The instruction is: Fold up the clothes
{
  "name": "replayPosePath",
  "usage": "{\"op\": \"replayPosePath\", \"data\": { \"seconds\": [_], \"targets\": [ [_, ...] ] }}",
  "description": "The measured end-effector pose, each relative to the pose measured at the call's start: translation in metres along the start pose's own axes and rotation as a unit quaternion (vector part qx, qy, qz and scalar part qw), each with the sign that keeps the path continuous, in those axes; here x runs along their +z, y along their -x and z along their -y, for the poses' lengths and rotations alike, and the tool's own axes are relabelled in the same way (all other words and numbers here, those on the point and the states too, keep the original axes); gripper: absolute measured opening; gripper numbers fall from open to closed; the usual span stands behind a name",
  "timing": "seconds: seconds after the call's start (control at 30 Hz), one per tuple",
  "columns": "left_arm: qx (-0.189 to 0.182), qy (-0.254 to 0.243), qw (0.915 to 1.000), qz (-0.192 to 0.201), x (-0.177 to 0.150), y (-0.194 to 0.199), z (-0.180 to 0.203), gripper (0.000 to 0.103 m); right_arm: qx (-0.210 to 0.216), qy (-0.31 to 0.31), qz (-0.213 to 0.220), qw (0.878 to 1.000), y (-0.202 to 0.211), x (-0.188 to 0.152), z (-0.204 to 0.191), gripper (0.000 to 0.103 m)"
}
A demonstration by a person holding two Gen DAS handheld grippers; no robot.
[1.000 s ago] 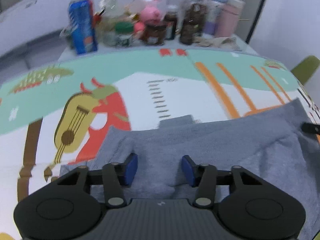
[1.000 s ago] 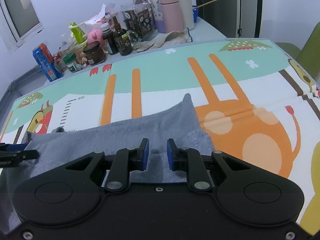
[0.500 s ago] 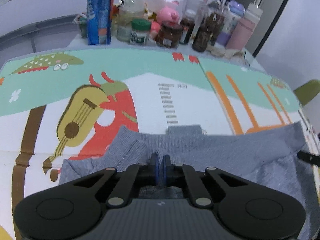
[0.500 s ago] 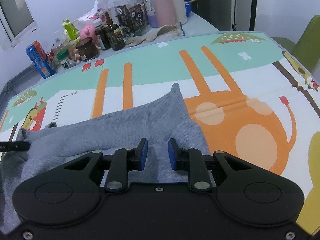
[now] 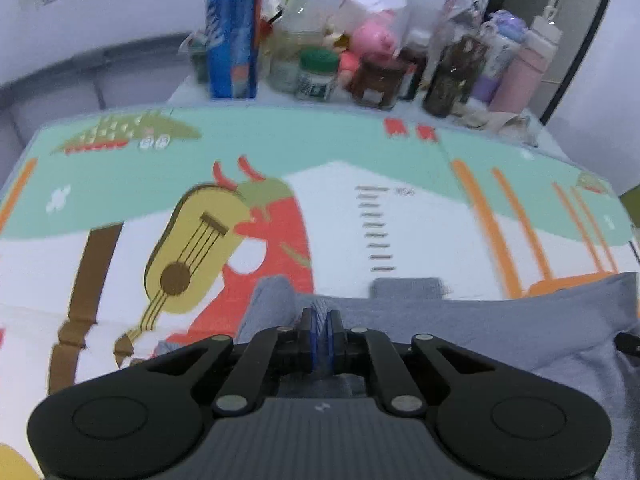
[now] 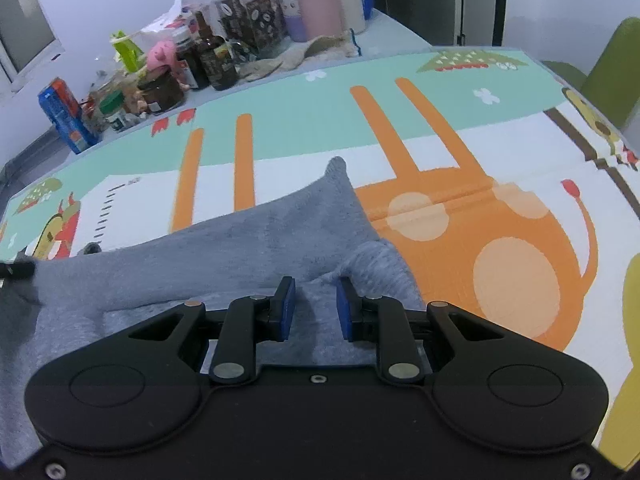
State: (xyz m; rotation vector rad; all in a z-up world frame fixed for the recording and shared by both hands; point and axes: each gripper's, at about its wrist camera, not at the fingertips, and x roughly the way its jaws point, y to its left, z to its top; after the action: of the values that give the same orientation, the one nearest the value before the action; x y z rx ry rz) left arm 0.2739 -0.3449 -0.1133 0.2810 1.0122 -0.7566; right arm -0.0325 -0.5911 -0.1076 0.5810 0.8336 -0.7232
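Grey knitted garment (image 5: 500, 332) spread across a cartoon-printed play mat (image 5: 332, 208) covering the bench, nearer the front edge. Left hand-held gripper (image 5: 320, 340) pinched tight on a raised fold of the grey fabric, blue pads pressed to a sliver of cloth. Right hand-held gripper (image 6: 314, 308) set narrow, blue pads standing either side of a ridge of the same garment (image 6: 240, 256); probably gripping it, though contact hard to confirm from this angle. One corner of the cloth pointing toward the mat's orange stripes. Clutter along the bench's far edge: blue carton (image 5: 232, 40), pink pig toy (image 5: 374, 42), dark jars (image 5: 378, 80), pink bottle (image 5: 528, 68). Green chair (image 6: 612, 76) at the right.
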Motion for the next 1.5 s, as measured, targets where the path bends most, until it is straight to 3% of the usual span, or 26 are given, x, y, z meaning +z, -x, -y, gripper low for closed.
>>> {"op": "replayPosePath", "data": {
  "seconds": [0.13, 0.23, 0.37, 0.43, 0.57, 0.8, 1.03, 1.1, 1.2, 1.37, 1.5],
  "targets": [
    [0.004, -0.015, 0.9999, 0.006, -0.006, -0.008, -0.004, 0.015, -0.005, 0.009, -0.009, 1.0, -0.008, 0.0, 0.001, 0.02],
    [0.002, 0.0, 0.9999, 0.014, -0.004, -0.002, -0.011, 0.019, -0.012, 0.03, -0.014, 0.999, -0.014, 0.001, 0.0, 0.02],
    [0.015, 0.012, 0.9986, 0.049, 0.003, 0.021, -0.019, 0.017, -0.017, 0.039, -0.011, 0.999, -0.012, 0.002, -0.002, 0.018],
    [-0.002, 0.018, 0.9982, 0.058, 0.005, 0.034, -0.027, 0.021, -0.008, 0.034, 0.003, 0.999, -0.002, 0.004, -0.003, 0.019],
    [-0.012, 0.03, 0.997, 0.07, -0.001, 0.058, -0.039, 0.041, 0.005, 0.049, 0.035, 0.998, 0.022, 0.004, -0.009, 0.02],
    [-0.053, 0.03, 0.9962, 0.062, -0.034, 0.093, -0.039, 0.043, 0.031, 0.041, 0.046, 0.998, 0.057, -0.007, -0.011, 0.02],
    [-0.107, -0.009, 0.9935, 0.038, -0.082, 0.105, -0.004, 0.053, 0.041, 0.034, 0.027, 0.998, 0.075, -0.049, -0.012, 0.02],
    [-0.091, -0.017, 0.9953, 0.027, -0.095, 0.1, 0.002, 0.053, 0.051, 0.026, 0.013, 0.998, 0.077, -0.063, -0.012, 0.02],
    [-0.038, -0.011, 0.999, 0.021, -0.109, 0.094, -0.004, 0.052, 0.061, 0.019, -0.007, 0.998, 0.078, -0.085, -0.011, 0.02],
    [0.037, 0.011, 0.9989, 0.026, -0.118, 0.094, -0.036, 0.033, 0.037, 0.016, -0.013, 0.999, 0.081, -0.106, 0.006, 0.02],
    [0.041, 0.033, 0.9977, 0.042, -0.119, 0.116, -0.046, 0.033, 0.021, 0.001, -0.002, 1.0, 0.093, -0.109, 0.021, 0.019]
  ]
}}
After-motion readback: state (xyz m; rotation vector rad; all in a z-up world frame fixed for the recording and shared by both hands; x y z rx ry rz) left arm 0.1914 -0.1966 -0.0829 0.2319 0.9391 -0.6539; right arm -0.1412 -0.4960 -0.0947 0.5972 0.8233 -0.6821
